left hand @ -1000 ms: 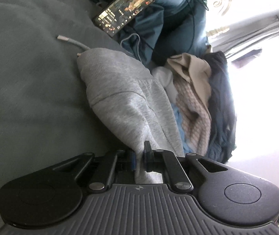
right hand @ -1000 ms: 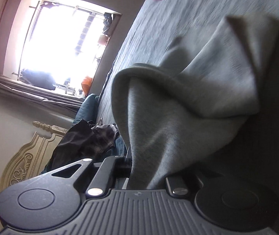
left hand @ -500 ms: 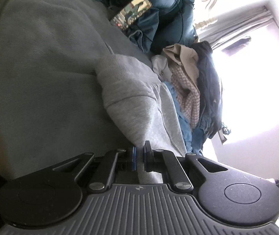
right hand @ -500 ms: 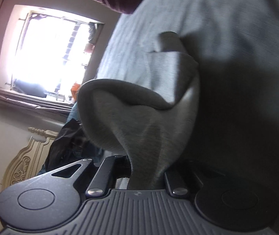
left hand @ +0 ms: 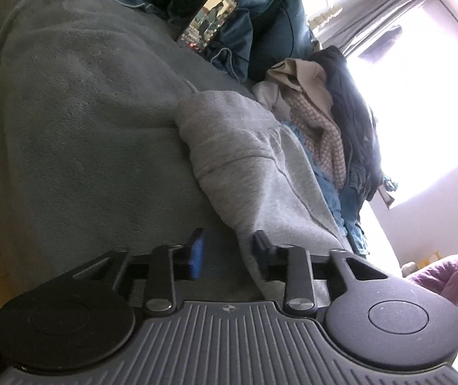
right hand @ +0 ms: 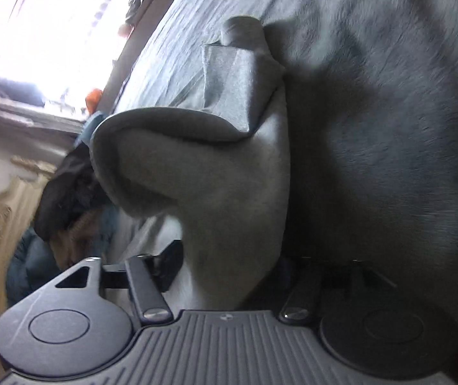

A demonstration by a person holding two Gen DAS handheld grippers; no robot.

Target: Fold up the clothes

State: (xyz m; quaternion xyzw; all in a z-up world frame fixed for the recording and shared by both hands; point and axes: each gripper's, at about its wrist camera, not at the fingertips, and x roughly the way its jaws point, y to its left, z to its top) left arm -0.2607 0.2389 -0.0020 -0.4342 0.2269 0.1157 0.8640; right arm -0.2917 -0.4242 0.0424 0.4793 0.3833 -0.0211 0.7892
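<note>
Grey sweat garment (left hand: 254, 173) lay doubled on grey blanket (left hand: 68, 122), near bed edge beside clothes pile (left hand: 325, 122). I saw left gripper (left hand: 229, 250) parted, jaws just opening — fabric edge against one finger only. Right gripper (right hand: 225, 266) likewise spread, just opening, cloth draped loose between. Thick fleece — soft, floppy, non-slippery. I'd pinch ribbed hem or fold corner.

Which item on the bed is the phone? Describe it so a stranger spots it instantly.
Start at the dark grey fleece blanket covering the bed, then look to its far edge where the dark blue quilted bedding is heaped. The flat black rectangular phone leans there, the only thing with a lit, colourful screen among soft fabrics.
</note>
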